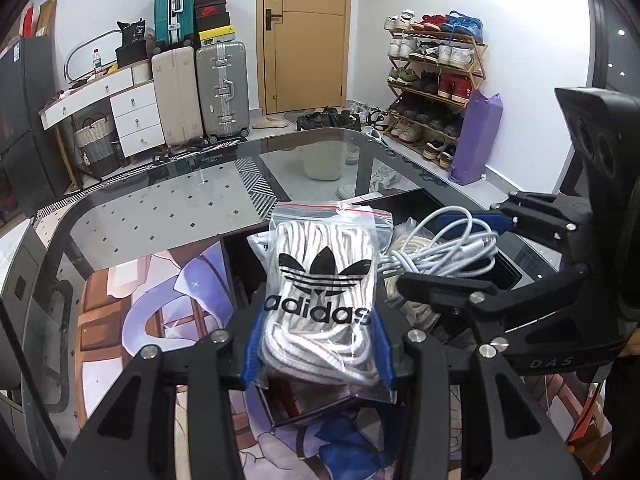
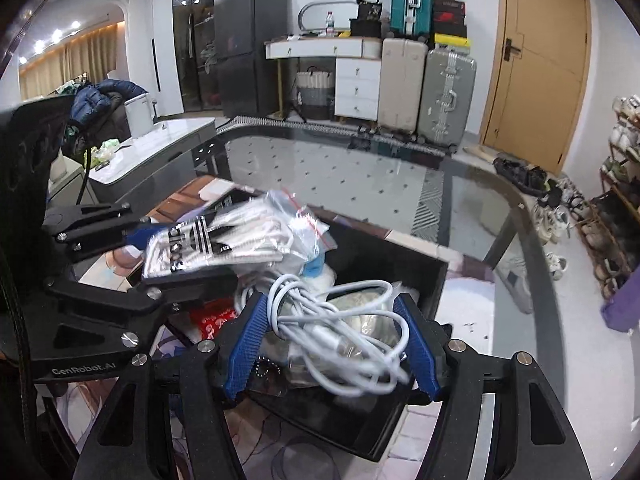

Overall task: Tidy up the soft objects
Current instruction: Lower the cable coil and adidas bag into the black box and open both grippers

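My left gripper [image 1: 320,316] is shut on a clear zip bag of white shoelaces with a black adidas logo [image 1: 320,280] and holds it upright above a black box [image 1: 496,272]. The bag also shows in the right wrist view [image 2: 224,240], held by the left gripper [image 2: 160,256]. My right gripper [image 2: 334,320] is shut on a coiled white cable [image 2: 340,332] over the same black box [image 2: 400,264]. In the left wrist view the right gripper [image 1: 444,248] and the cable [image 1: 448,248] sit just right of the bag. More pale rope lies in the box under the cable.
The box stands on a printed mat [image 1: 152,320] on a glass table [image 1: 168,208]. A shoe rack [image 1: 436,80] and a purple bag [image 1: 476,140] stand at the right wall. Suitcases [image 1: 200,92] and a white desk [image 1: 120,108] stand behind the table.
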Motion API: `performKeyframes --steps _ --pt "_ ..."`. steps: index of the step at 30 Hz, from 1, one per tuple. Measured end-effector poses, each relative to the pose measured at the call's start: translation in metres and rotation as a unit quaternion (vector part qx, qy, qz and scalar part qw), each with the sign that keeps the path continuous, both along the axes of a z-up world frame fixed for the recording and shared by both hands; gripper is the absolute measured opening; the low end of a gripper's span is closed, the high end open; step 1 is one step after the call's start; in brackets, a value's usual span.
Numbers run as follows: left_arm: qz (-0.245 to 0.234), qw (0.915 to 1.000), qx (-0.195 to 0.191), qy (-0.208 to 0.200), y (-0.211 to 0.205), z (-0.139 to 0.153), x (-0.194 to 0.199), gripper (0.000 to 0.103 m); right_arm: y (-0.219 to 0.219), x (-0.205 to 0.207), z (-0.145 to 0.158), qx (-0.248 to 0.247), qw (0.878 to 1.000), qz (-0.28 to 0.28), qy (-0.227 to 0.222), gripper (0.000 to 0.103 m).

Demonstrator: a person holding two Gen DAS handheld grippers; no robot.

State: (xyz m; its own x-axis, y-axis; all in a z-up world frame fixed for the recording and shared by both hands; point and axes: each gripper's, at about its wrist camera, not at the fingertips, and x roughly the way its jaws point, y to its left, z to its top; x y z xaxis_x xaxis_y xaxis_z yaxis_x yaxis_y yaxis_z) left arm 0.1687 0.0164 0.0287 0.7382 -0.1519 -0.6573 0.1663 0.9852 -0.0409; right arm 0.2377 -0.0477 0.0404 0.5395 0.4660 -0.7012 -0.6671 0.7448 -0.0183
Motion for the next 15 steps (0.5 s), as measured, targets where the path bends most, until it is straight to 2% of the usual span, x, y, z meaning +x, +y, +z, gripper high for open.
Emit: performKeyframes --steps 5,8,11,12,13,15 --pt "0.002 1.0 0.002 0.001 0.001 0.0 0.001 0.048 0.001 -0.005 -0.001 -0.005 1.0 -0.001 -0.019 0.068" --pt "0.003 1.0 0.0 0.001 0.001 0.002 -0.001 0.055 -0.004 -0.015 0.003 -0.004 0.999 -0.007 -0.041 0.085" --pt "0.009 0.9999 -0.002 -0.012 -0.001 0.007 -0.008 0.07 -0.014 -0.028 0.011 0.002 0.998 -0.021 -0.066 0.092" --pt "0.014 0.9997 -0.002 -0.02 0.0 0.01 -0.012 0.075 -0.017 -0.03 0.013 0.005 0.997 -0.026 -0.068 0.098" --pt "0.023 0.9994 -0.001 -0.026 0.0 0.013 -0.015 0.085 -0.022 -0.033 0.015 0.009 0.997 -0.036 -0.071 0.102" --pt "0.039 0.9983 -0.007 -0.043 0.005 0.018 -0.023 0.1 -0.03 -0.038 0.02 0.014 0.995 -0.052 -0.079 0.102"
